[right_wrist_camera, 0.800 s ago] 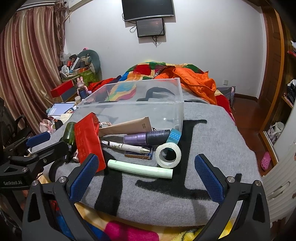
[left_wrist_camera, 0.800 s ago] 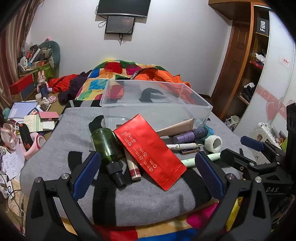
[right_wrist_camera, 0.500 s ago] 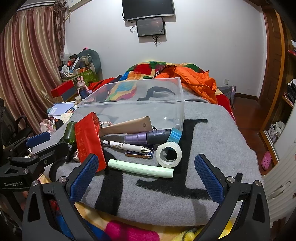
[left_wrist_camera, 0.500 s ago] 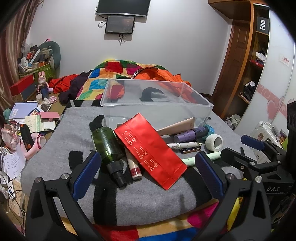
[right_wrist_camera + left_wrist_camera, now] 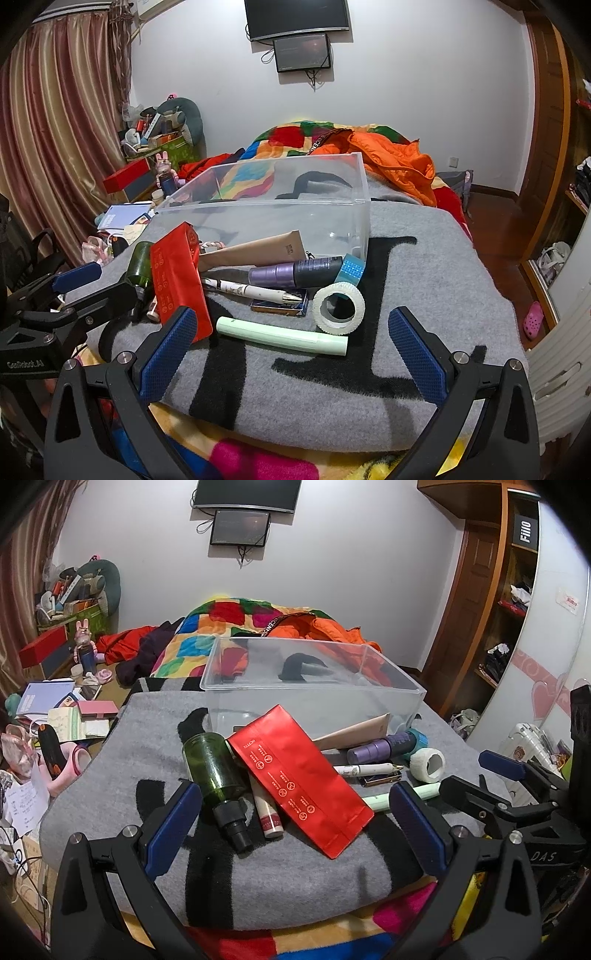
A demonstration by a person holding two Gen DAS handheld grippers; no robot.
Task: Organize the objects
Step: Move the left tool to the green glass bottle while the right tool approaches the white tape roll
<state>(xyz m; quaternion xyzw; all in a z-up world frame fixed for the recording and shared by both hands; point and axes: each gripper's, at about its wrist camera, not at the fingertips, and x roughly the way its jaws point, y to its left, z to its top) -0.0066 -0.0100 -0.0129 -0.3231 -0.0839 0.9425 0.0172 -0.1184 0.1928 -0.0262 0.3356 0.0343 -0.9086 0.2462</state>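
A pile of small items lies on a grey blanket (image 5: 147, 738) in front of an empty clear plastic box (image 5: 314, 690) (image 5: 280, 206). Nearest my open left gripper (image 5: 291, 819) are a green spray bottle (image 5: 216, 771), a red pouch (image 5: 299, 775) and a small pink tube (image 5: 267, 812). My open right gripper (image 5: 291, 347) hovers just short of a pale green tube (image 5: 280, 335) and a white tape roll (image 5: 339, 303). Behind these lie a white pen (image 5: 251, 290), a purple bottle (image 5: 291, 275), a beige tube (image 5: 258, 253) and blue tape (image 5: 351, 269). Neither gripper touches anything.
The blanket covers a bed with a colourful quilt (image 5: 207, 642) and an orange jacket (image 5: 391, 162) behind the box. Cluttered books and papers (image 5: 66, 712) fill the floor at left. A wooden wardrobe (image 5: 491, 602) stands at right. The bed's near edge drops off below the grippers.
None of the items has shifted. Both grippers stay wide open in almost the same place, with only a slight drift of the views.
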